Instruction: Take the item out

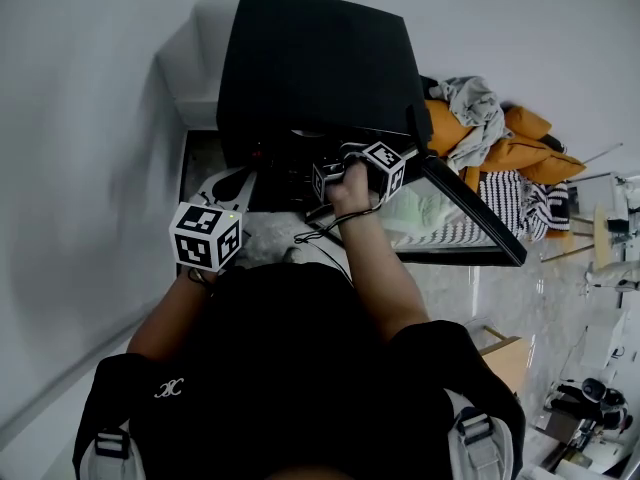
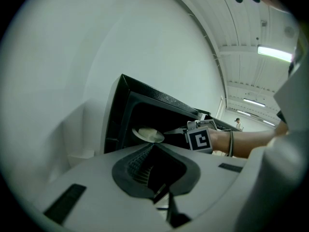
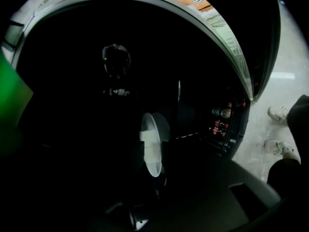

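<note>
A black oven (image 1: 310,68) stands against the wall with its door (image 1: 470,208) swung open to the right. My right gripper (image 1: 345,173) reaches into the dark cavity. In the right gripper view it (image 3: 147,144) is shut on the rim of a small white plate (image 3: 154,141), held edge-on. The left gripper view shows that plate (image 2: 148,135) just inside the oven mouth, on the tips of the right gripper (image 2: 174,131). My left gripper (image 1: 228,186) hangs back near my body, left of the oven front; its jaws (image 2: 161,197) are dark and unclear.
A heap of orange, grey and striped cloth (image 1: 500,138) lies right of the oven. A white wall (image 1: 90,168) runs close along the left. The person's shoes (image 3: 280,115) stand on the pale floor by the door. Furniture (image 1: 600,398) sits at lower right.
</note>
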Available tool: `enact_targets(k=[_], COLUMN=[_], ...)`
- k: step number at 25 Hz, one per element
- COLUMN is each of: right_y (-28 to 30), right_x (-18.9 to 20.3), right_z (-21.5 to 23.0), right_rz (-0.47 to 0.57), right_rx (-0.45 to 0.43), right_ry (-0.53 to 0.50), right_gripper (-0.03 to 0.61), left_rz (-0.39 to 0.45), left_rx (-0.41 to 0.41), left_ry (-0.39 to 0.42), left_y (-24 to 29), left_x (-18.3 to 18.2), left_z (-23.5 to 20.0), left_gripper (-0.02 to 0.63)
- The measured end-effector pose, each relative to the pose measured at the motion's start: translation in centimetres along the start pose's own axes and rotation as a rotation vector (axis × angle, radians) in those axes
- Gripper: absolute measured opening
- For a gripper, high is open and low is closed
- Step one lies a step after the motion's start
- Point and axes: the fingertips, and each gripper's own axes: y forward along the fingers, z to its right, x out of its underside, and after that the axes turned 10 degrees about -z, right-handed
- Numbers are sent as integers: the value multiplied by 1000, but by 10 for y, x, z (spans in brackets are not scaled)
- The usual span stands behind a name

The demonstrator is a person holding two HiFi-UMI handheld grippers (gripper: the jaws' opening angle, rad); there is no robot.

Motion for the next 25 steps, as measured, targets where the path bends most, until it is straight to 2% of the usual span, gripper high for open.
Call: enact_targets(k=[8,12,25], right_y=[3,3,-5], right_x=[0,1,15], right_z=[2,8,12], right_rz=[-14,-19,-23], right_rx=[40,64,51], right_ry=[32,30,-12], right_gripper=[106,28,23], left_rz=[0,-1,-13], left_rx=[12,18,37], left_ry=[-5,-2,-1], left_y=[3,4,2], left_x=[-2,-2,0], left_z=[-1,0,-2], left_gripper=[8,8,8])
